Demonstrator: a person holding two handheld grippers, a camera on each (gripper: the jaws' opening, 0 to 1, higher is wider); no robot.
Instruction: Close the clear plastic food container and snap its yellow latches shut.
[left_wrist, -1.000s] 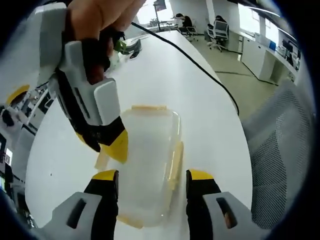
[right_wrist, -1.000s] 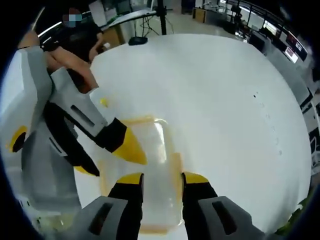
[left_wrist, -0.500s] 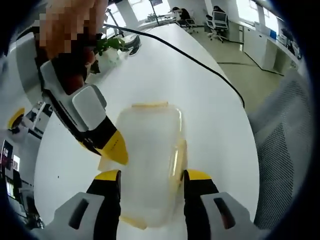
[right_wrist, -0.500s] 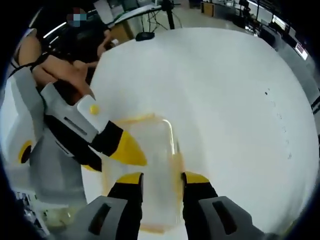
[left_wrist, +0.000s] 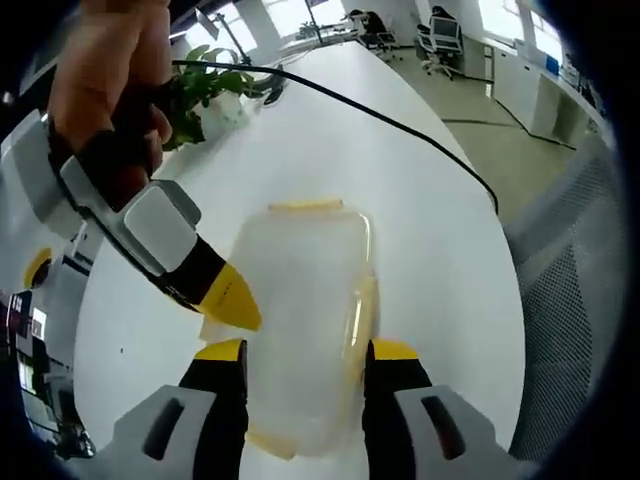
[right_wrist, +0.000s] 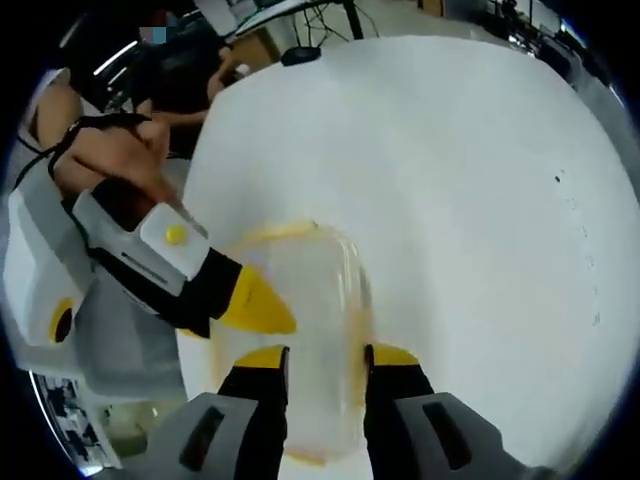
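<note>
The lid sat on the container (left_wrist: 300, 330); latches looked unsnapped. Left claw (left_wrist: 303, 352) straddled it narrowly, right claw (right_wrist: 325, 358) likewise, tips beside the side latch (left_wrist: 355, 320).

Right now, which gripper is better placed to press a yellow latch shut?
Probably right: in the left gripper view the right gripper tip sits at a side yellow latch of the clear plastic food container.

A clear, faintly milky plastic food container (left_wrist: 305, 330) carries pale yellow latches (left_wrist: 352, 320) on a plain white table (left_wrist: 330, 150). Both grippers (left_wrist: 300, 350) (right_wrist: 318, 355) are grey and black with bright yellow tips. A black cable (left_wrist: 390, 120) passes a green-leaved plant (left_wrist: 205, 95).
</note>
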